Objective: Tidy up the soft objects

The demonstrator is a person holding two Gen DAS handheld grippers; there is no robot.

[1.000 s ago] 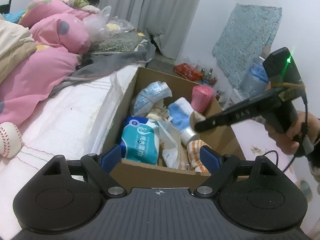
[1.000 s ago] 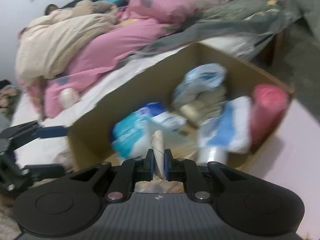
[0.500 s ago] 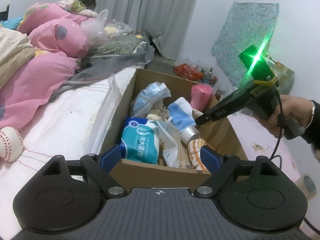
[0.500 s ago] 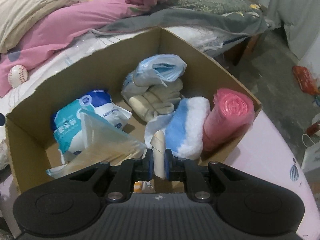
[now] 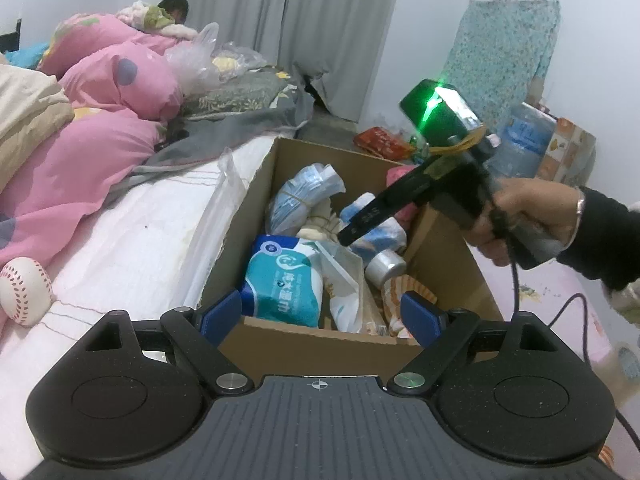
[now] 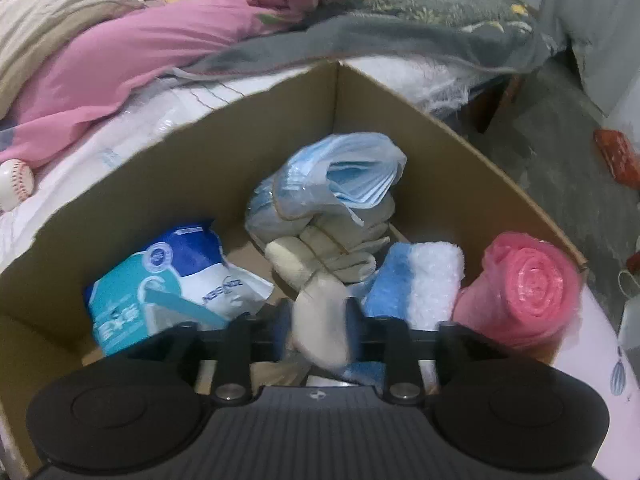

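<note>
The right claw has lowered, opening around the cream pad.

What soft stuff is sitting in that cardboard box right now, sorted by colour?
Blue or blue-and-white: 3 (mask bag, tissue pack, fluffy towel)
Pink: 1 (bag roll)
Cream: 2 (glove bundle, and a pale piece between the right claw's opening jaws)
Total: 6

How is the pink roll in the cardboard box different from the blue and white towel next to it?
The pink roll is one plain pink colour, while the blue and white towel has two colours side by side. The roll looks like smooth, shiny plastic film wound in a spiral; the towel looks fluffy. The roll leans against the wall of the cardboard box; the towel lies further inside. Both are soft and already in the box.
</note>
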